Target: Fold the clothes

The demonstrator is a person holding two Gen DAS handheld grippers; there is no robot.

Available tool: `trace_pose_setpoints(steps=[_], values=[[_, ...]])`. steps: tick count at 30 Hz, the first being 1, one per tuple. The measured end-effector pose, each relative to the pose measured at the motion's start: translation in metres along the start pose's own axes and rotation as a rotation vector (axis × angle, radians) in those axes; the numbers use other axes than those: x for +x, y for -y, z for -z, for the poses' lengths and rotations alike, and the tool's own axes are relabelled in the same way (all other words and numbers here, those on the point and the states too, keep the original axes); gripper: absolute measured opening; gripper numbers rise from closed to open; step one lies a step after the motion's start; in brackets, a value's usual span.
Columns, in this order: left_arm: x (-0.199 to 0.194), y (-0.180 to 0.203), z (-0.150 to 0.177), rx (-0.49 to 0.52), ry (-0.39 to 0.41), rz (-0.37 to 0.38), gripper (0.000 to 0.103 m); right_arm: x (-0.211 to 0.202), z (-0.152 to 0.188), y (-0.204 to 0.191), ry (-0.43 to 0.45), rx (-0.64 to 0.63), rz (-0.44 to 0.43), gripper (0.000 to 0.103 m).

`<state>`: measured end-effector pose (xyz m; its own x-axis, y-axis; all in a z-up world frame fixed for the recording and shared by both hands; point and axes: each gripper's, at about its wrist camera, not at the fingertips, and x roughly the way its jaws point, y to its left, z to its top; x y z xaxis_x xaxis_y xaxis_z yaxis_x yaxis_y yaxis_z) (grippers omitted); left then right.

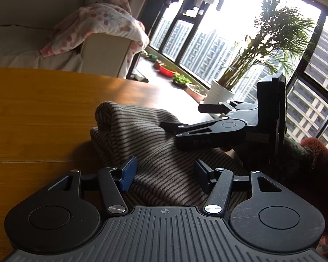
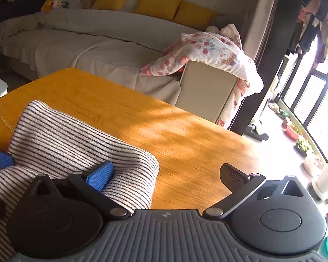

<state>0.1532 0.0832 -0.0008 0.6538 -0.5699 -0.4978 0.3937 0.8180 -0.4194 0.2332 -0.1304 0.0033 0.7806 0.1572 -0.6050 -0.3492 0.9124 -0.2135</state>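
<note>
A striped knit garment (image 1: 142, 144) lies folded and bunched on the wooden table (image 1: 37, 113). My left gripper (image 1: 164, 172) is open, its blue pads (image 1: 128, 172) on either side of the cloth, just above it. The right gripper shows in the left wrist view (image 1: 190, 118), resting over the garment's far right part. In the right wrist view the garment (image 2: 72, 144) lies at the lower left on the table (image 2: 164, 131). My right gripper (image 2: 166, 174) is wide open; its left blue pad (image 2: 100, 174) sits on the cloth edge, its right finger over bare wood.
A sofa (image 2: 76, 43) with yellow cushions and a flowered blanket (image 2: 207, 50) stands behind the table. Windows, a potted palm (image 1: 225, 87) and small plant pots (image 1: 168, 69) line the right side. A dark red fuzzy sleeve (image 1: 317, 159) is at right.
</note>
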Motion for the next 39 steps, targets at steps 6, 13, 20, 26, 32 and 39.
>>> trace_pose_setpoints(steps=[6, 13, 20, 26, 32, 39], values=[[-0.007, -0.008, -0.019, -0.06, 0.042, -0.029, 0.07, -0.005, 0.008, -0.001, 0.026, 0.015, 0.038, 0.103], [0.015, -0.034, -0.041, -0.06, 0.043, -0.2, 0.063, -0.006, 0.01, 0.001, 0.046, 0.036, 0.04, 0.103], [0.003, -0.041, -0.051, -0.025, 0.125, -0.417, 0.058, -0.008, 0.013, -0.002, 0.068, 0.041, 0.062, 0.103], [-0.033, -0.021, -0.029, -0.121, 0.052, -0.115, 0.077, -0.009, 0.015, -0.004, 0.072, 0.041, 0.069, 0.103], [-0.016, 0.009, 0.008, -0.02, -0.085, -0.047, 0.085, -0.01, 0.012, -0.007, 0.065, 0.024, 0.087, 0.103], [-0.011, -0.003, 0.019, -0.046, -0.091, -0.042, 0.071, -0.014, 0.012, -0.007, 0.067, 0.019, 0.095, 0.103]])
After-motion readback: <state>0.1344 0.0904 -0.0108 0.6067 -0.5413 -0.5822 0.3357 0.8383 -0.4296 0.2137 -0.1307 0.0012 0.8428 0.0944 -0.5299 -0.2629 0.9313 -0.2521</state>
